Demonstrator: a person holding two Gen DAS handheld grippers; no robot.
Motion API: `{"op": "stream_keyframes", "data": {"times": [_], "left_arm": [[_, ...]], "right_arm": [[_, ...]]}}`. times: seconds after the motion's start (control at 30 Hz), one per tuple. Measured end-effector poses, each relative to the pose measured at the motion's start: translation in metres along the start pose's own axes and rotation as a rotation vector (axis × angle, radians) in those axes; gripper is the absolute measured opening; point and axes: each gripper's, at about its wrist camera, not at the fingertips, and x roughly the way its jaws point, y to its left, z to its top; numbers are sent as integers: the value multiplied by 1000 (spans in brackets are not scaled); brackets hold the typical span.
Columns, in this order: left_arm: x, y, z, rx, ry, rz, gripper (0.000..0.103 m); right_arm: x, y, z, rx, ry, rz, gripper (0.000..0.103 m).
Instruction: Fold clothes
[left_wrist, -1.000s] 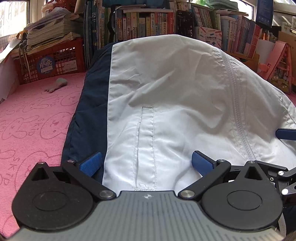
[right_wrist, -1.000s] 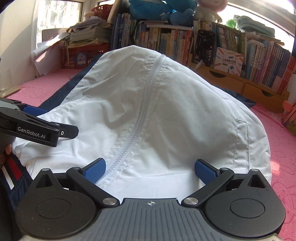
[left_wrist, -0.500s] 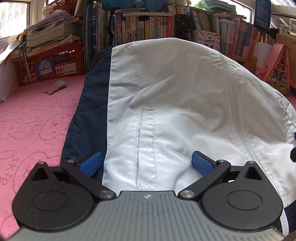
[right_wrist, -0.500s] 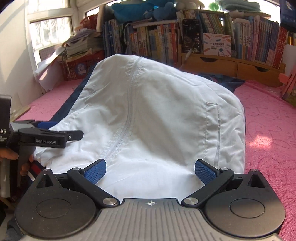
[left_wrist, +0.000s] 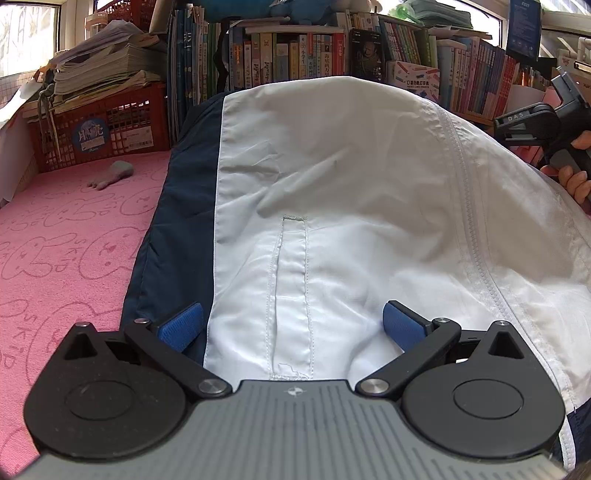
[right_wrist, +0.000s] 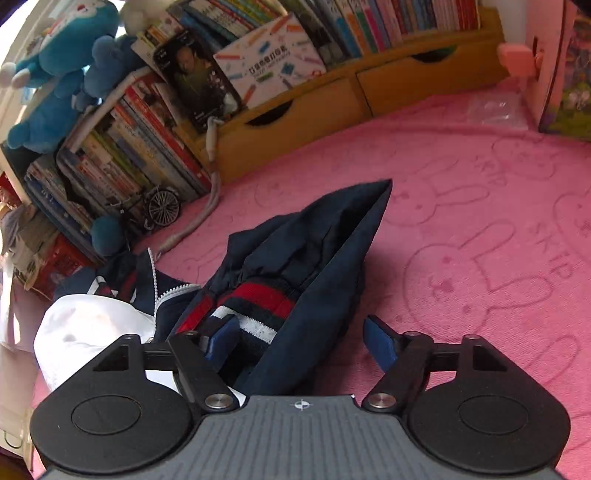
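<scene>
A white jacket (left_wrist: 351, 192) with navy side panels and a zip lies on the pink mat (left_wrist: 55, 240). My left gripper (left_wrist: 291, 326) is open at its near hem, one blue pad on each side of the pocket seam. The right gripper's body (left_wrist: 543, 122) shows at the far right of the left wrist view, held by a hand. In the right wrist view the right gripper (right_wrist: 301, 345) is open over a navy sleeve (right_wrist: 314, 251) with a red, white and navy striped cuff (right_wrist: 258, 306). The white body (right_wrist: 85, 332) lies at lower left.
A red crate (left_wrist: 96, 129) with stacked papers stands at back left, with a grey toy (left_wrist: 112, 173) before it. Bookshelves (left_wrist: 332, 48) line the back. Wooden drawers (right_wrist: 351, 92), a small bicycle model (right_wrist: 155, 210) and blue plush toys (right_wrist: 62, 66) edge the mat.
The right gripper has lifted off the jacket's hem and swung to the far side, now looking down on the navy sleeve. The left gripper has stayed at the hem.
</scene>
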Motion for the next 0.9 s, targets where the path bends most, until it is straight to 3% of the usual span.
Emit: {"op": "stream_keyframes", "data": {"times": [0.03,0.07,0.13,0.27,0.43,0.63,0.73,0.83,0.9], "left_arm": [[0,0,0,0,0,0,103],[0,0,0,0,-1,1,103],[-1,0,0,-1,-1,0,103],[-1,0,-1,-2,-1,2,103],[-1,0,0,-3,-1,1,103],[0,3,1,-2,-1,-4,103],[0,3,1,9,-2,-19,103],[1,3,2,20,-2,-31,103],[1,3,3,18,0,-29,103]], "right_arm": [[13,3,1,30,51,-6,69],[15,9,0,12,31,-10,64],[18,19,1,-40,39,-15,44],[-3,29,5,-117,-79,-48,18],[-62,18,20,-181,-367,-237,14],[-168,-36,37,-113,-703,-442,13],[-211,-70,44,-54,-802,-508,13],[-231,-100,48,0,-845,-575,13],[-232,-122,52,34,-775,-601,18]]}}
